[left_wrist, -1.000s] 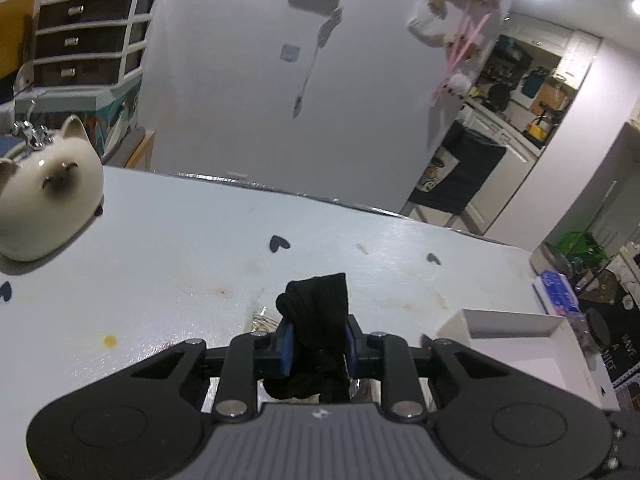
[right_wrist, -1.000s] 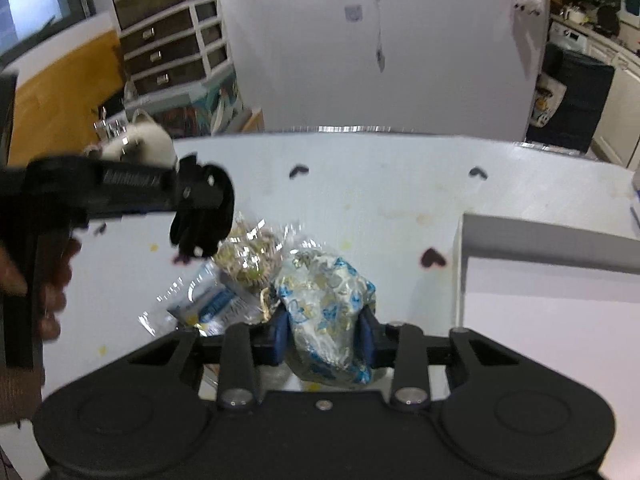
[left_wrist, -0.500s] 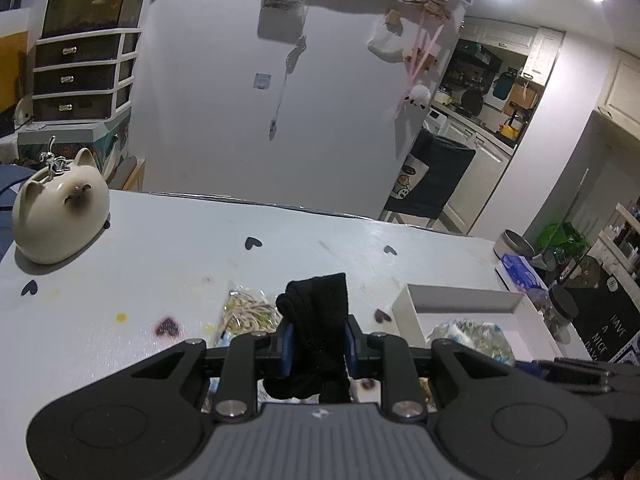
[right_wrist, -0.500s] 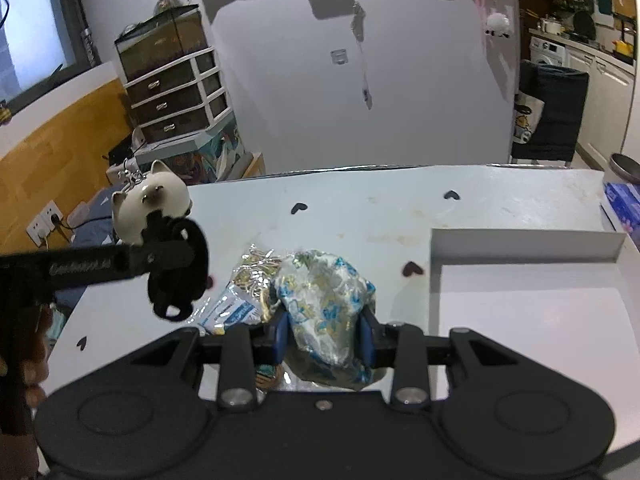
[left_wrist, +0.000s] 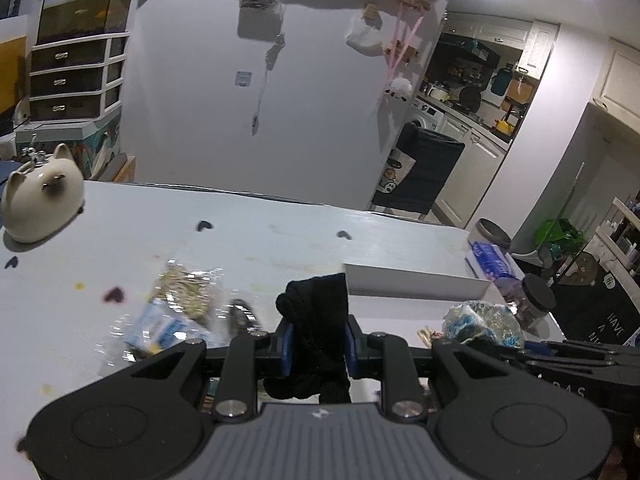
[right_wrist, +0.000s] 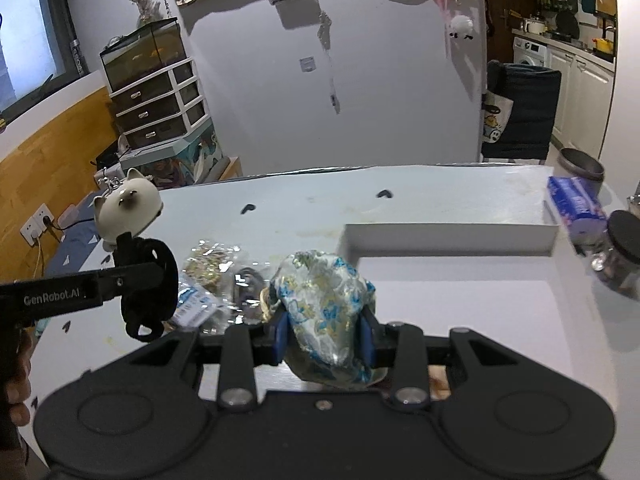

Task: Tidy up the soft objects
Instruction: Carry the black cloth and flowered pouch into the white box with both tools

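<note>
Brocade pouch point(right_wrist: 326, 312), clenched in right gripper point(right_wrist: 325, 330), now sits over the white tray's point(right_wrist: 448, 236) near-left corner versus mid-table a second ago, left gripper point(left_wrist: 316, 340) trailing, clamping black sock point(left_wrist: 316, 320); drop-off looks imminent.

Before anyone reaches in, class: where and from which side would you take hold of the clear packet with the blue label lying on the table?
Grip the clear packet by its crinkled plastic edge, coming from above: it lies flat on the table with other packets against it, so a side approach would likely just push it. Both the left gripper and right gripper are full now.
</note>
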`<move>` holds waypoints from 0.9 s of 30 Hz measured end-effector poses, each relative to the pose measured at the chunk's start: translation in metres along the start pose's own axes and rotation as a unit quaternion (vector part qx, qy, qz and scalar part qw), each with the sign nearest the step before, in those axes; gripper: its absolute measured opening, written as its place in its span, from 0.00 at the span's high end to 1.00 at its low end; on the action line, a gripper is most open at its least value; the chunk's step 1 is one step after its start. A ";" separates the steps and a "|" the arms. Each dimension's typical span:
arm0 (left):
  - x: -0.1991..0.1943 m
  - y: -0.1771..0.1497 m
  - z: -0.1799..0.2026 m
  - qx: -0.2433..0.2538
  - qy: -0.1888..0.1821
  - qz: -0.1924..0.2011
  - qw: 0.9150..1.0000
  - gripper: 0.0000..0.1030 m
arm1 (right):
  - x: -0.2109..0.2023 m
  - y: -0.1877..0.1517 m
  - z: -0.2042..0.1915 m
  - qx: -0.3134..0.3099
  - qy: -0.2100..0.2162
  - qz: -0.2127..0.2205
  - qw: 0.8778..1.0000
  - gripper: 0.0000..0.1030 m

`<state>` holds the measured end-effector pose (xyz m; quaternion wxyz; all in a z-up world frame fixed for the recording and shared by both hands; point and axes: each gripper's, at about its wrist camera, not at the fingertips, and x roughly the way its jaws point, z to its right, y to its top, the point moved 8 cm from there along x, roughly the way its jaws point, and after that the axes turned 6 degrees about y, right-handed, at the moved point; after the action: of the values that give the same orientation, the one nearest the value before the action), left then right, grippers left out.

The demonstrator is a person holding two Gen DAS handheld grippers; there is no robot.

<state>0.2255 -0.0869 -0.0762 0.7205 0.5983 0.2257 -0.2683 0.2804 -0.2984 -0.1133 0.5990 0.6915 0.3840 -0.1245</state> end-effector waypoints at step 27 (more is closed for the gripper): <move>0.091 -0.062 0.240 0.004 -0.151 -0.124 0.981 0.75 | -0.067 -0.025 0.215 0.078 -0.068 -0.003 0.995 0.65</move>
<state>0.2545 -0.3418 -0.1373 0.7048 0.5216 0.1857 -0.4434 0.2806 -0.5228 -0.1432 0.5681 0.7246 0.3334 -0.2026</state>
